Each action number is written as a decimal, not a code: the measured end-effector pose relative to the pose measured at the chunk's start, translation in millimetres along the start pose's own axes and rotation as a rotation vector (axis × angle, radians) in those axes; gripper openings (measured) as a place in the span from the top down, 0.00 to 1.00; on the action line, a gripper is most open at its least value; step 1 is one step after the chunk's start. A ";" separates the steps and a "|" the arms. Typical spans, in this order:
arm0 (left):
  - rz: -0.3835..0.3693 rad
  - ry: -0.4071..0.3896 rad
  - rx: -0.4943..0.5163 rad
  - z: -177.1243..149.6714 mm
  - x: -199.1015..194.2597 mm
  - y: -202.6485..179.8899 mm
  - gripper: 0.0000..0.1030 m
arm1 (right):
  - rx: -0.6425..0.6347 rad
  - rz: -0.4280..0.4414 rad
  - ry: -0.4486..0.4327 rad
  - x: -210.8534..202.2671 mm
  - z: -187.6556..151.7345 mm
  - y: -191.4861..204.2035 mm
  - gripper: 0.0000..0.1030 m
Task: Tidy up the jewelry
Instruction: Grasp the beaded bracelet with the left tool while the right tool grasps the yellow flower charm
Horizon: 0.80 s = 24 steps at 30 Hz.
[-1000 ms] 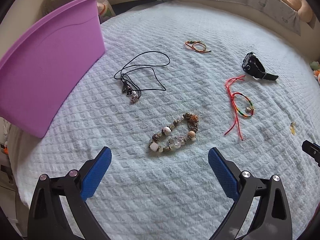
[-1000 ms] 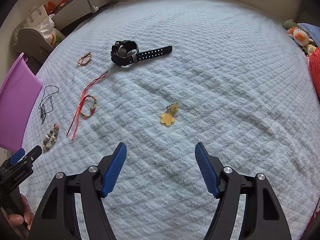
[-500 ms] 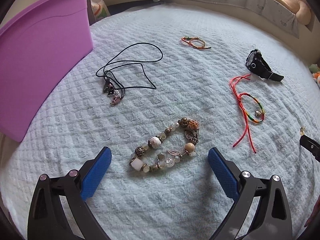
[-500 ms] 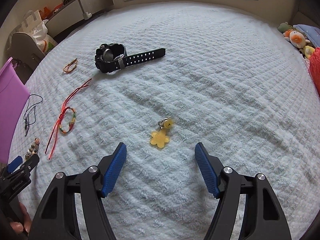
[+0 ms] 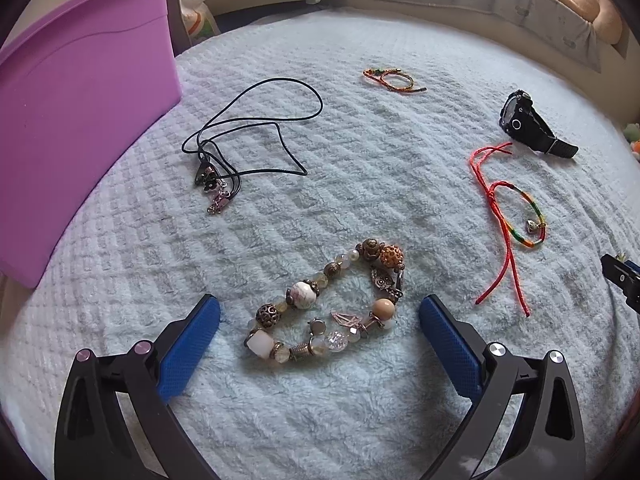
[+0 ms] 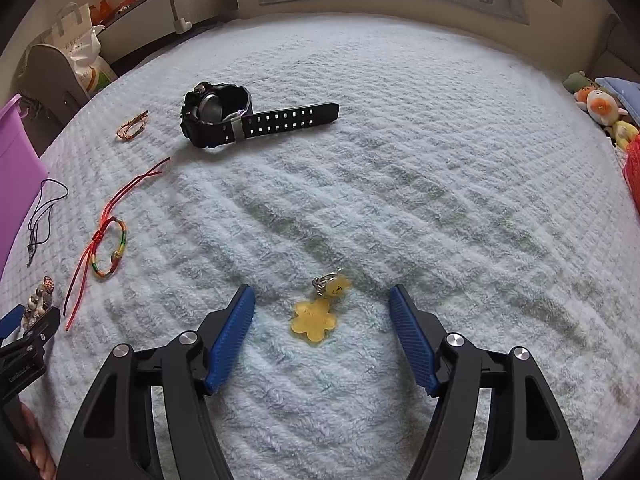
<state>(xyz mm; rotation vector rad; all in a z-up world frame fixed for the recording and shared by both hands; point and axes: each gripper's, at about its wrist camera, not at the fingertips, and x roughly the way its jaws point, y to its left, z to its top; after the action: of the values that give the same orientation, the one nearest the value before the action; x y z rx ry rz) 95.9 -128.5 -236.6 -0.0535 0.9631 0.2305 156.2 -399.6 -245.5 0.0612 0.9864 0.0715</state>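
Observation:
A chunky beaded bracelet (image 5: 326, 304) lies on the pale blue blanket (image 5: 360, 420), between the blue pads of my left gripper (image 5: 318, 310), which stands open and touches nothing. In the right wrist view a yellow flower charm (image 6: 316, 316) with a small ring lies between the pads of my right gripper (image 6: 322, 302), also open and apart from it. Farther off lie a black cord necklace (image 5: 248, 140), a black watch (image 6: 224, 120), a red-string bracelet (image 5: 510, 216) and a small woven bracelet (image 5: 394, 79). The purple bin (image 5: 76, 92) stands at the left.
Plush toys (image 6: 600, 104) sit at the blanket's right edge. A shelf (image 6: 160, 8) and a paper bag (image 6: 86, 56) stand beyond the far left edge. The left gripper's body (image 6: 24, 340) and a hand show at the right wrist view's lower left.
Both grippers have come down toward the blanket. The beaded bracelet now sits between the left pads and the yellow charm between the right pads. Jaw openings look unchanged.

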 end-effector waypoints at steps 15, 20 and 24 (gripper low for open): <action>-0.012 -0.006 0.011 1.6 -6.4 -8.8 0.25 | -0.066 0.031 -0.002 -2.7 1.6 17.4 0.76; -0.014 -0.009 -0.003 -1.3 -14.9 -10.6 0.46 | -0.066 0.043 0.000 -9.8 -2.0 14.9 0.81; -0.043 -0.006 -0.003 -0.5 -19.6 -11.7 0.72 | -0.054 0.051 0.002 -13.7 -3.4 12.7 0.81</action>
<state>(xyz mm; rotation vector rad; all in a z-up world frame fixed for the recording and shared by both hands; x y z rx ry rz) 87.2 -143.3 -221.6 -0.0762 0.9550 0.1929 145.4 -388.1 -234.8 0.0373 0.9841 0.1448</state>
